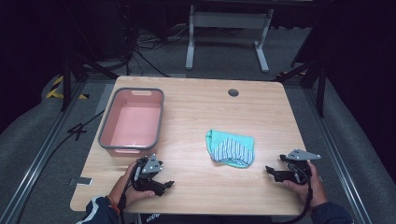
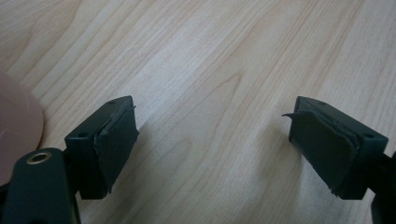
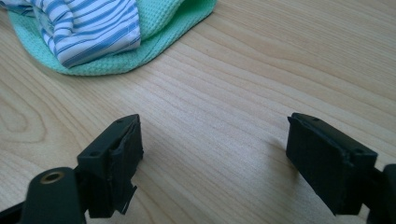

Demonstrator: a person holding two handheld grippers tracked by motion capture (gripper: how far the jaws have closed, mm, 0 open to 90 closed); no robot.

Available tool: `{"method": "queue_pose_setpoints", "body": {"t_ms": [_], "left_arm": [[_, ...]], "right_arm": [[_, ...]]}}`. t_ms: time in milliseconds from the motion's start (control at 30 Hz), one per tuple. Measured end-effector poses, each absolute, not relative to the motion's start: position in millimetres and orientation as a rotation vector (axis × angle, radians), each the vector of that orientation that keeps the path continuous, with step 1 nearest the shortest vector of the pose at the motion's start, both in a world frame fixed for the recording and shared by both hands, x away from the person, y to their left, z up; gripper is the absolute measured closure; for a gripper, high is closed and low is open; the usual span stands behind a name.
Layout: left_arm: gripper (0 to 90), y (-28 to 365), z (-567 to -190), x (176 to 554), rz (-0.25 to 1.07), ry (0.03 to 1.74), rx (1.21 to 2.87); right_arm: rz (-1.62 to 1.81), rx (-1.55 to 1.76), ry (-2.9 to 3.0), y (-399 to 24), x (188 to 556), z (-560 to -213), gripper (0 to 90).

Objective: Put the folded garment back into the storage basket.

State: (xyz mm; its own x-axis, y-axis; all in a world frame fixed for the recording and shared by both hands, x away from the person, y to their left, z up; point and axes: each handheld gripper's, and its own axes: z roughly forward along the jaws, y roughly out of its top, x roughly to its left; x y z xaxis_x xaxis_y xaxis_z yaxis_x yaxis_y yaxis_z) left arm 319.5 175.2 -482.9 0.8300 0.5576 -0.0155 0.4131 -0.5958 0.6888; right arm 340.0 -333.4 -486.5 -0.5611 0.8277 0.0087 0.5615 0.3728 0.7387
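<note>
- Dark room, grey carpet and a tangle of cables behind, and a light wooden table (image 1: 196, 186) up front.
- High view: a folded cloth (image 1: 230, 148), mint green with a blue-striped layer on top, lies near the middle of the table, a bit to the right. A pink basket (image 1: 108, 125) with a grey rim sits empty at the left. The left gripper (image 1: 164, 185) rests near the front edge just below the basket, the right gripper (image 1: 271, 171) sits right of the cloth and points at it. All well apart, nothing touching.
- Left gripper view: 2 jaws spread wide over bare wood, nothing between them, a pink curve of the basket at the far left edge.
- Right gripper view: jaws wide apart and empty too, cloth ahead at the upper left (image 3: 93, 37).
- What could go wrong, I'd say: pinch just the striped top layer and the fold opens, so the cloth drags out or flops half over the basket rim.
</note>
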Motion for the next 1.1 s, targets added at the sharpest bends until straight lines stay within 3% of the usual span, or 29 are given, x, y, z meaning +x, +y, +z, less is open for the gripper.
{"method": "queue_pose_setpoints", "body": {"t_ms": [1100], "left_arm": [[14.7,175.4,-483.0,322.0,0.253,0.688,2.295]], "right_arm": [[0.964,1.239,2.295,-332.5,340.7,-483.2,18.3]]}}
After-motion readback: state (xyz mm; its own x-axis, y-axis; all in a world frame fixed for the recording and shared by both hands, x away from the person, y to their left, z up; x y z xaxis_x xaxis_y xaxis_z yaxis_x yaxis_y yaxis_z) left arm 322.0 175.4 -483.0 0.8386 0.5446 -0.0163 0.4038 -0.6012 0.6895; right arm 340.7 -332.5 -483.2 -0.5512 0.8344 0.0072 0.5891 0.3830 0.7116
